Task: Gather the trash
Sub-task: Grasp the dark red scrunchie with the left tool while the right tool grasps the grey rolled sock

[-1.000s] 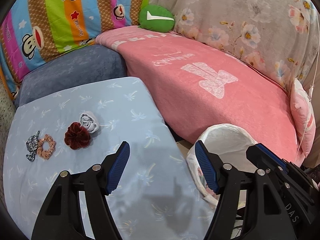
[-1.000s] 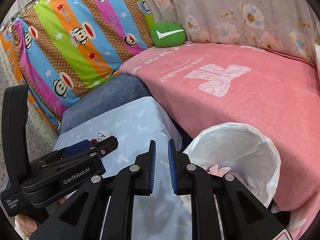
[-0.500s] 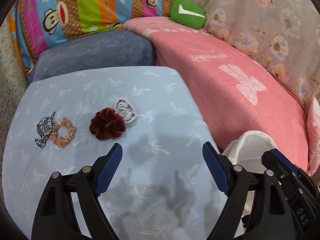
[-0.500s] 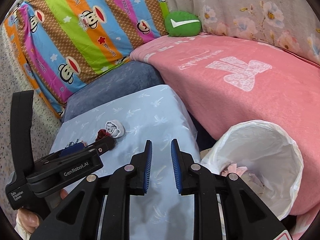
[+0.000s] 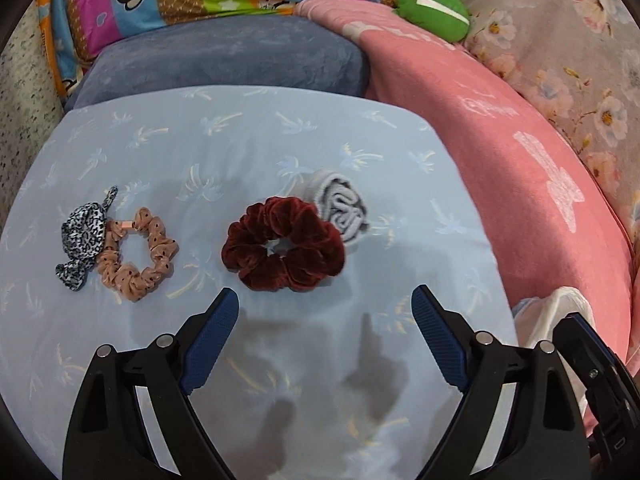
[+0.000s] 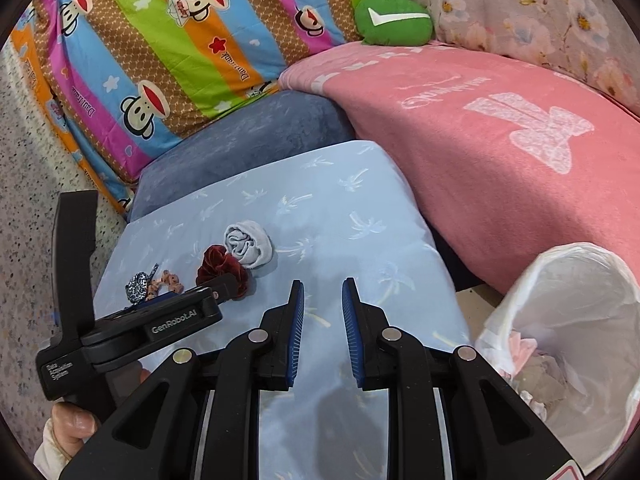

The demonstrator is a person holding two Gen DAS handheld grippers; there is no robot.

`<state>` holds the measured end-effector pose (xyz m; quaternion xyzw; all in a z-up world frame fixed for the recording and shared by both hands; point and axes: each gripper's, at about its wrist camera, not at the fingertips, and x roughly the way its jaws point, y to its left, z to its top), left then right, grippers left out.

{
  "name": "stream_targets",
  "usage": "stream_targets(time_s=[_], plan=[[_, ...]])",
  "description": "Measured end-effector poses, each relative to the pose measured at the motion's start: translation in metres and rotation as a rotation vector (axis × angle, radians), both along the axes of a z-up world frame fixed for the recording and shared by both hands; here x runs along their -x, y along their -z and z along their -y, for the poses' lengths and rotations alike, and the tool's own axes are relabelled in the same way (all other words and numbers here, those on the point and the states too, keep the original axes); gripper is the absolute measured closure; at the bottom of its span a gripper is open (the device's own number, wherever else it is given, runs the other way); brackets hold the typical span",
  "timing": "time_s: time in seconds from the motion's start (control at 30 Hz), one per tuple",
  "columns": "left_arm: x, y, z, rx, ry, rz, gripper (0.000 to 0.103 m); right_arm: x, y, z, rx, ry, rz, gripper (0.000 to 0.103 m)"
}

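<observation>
On the pale blue cloth-covered table [image 5: 280,132] lie a dark red velvet scrunchie [image 5: 284,242], a rolled grey cloth [image 5: 342,210] touching it, a pink dotted scrunchie [image 5: 138,254] and a leopard-print hair tie [image 5: 82,236]. My left gripper [image 5: 323,293] hovers just short of the red scrunchie, its jaws wide and still opening, with nothing between them. My right gripper [image 6: 323,283] hangs over the table's near right part, jaws a narrow gap apart and empty. The white-bagged bin [image 6: 576,320] stands right of the table with crumpled scraps inside.
A pink blanket [image 6: 500,140] covers the sofa behind and right of the table. A grey-blue cushion [image 5: 224,60], a striped monkey-print pillow [image 6: 180,40] and a green cushion [image 6: 394,20] sit at the back. Speckled floor [image 6: 32,220] lies left. A person's hand [image 6: 72,420] holds the left gripper.
Both grippers have moved down and left, toward the items on the table. The left jaws have spread wider. The bin has slid to the right edge of the left view.
</observation>
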<state>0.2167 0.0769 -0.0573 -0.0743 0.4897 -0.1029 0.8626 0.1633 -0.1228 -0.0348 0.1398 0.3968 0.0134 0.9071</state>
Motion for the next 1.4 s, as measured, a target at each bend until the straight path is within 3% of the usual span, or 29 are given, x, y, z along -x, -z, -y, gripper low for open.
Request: stream_targets(time_s=[0.2, 0.3, 0.47, 0.57, 0.77, 1.4], plan=[[-0.016, 0.015, 0.0, 0.02, 0.022, -0.023, 0.022, -0.029, 0.012, -0.013, -0.012, -0.013, -0.019, 0.082], [-0.023, 0.021, -0.002, 0.035, 0.043, -0.037, 0.038, -0.043, 0.015, -0.022, -0.017, -0.028, -0.024, 0.082], [-0.027, 0.023, -0.019, 0.074, 0.053, -0.041, 0.078, -0.06, 0.018, -0.035, -0.048, -0.059, -0.028, 0.082], [-0.025, 0.017, -0.032, 0.118, 0.043, -0.04, 0.087, -0.071, 0.019, -0.046, -0.058, -0.085, -0.032, 0.082], [-0.025, 0.006, -0.047, 0.126, 0.019, -0.008, 0.087, -0.09, 0.026, -0.071, -0.051, -0.136, -0.038, 0.072], [-0.049, 0.02, -0.067, 0.101, -0.019, -0.017, 0.087, -0.129, 0.089, -0.102, -0.104, -0.164, -0.17, 0.074]])
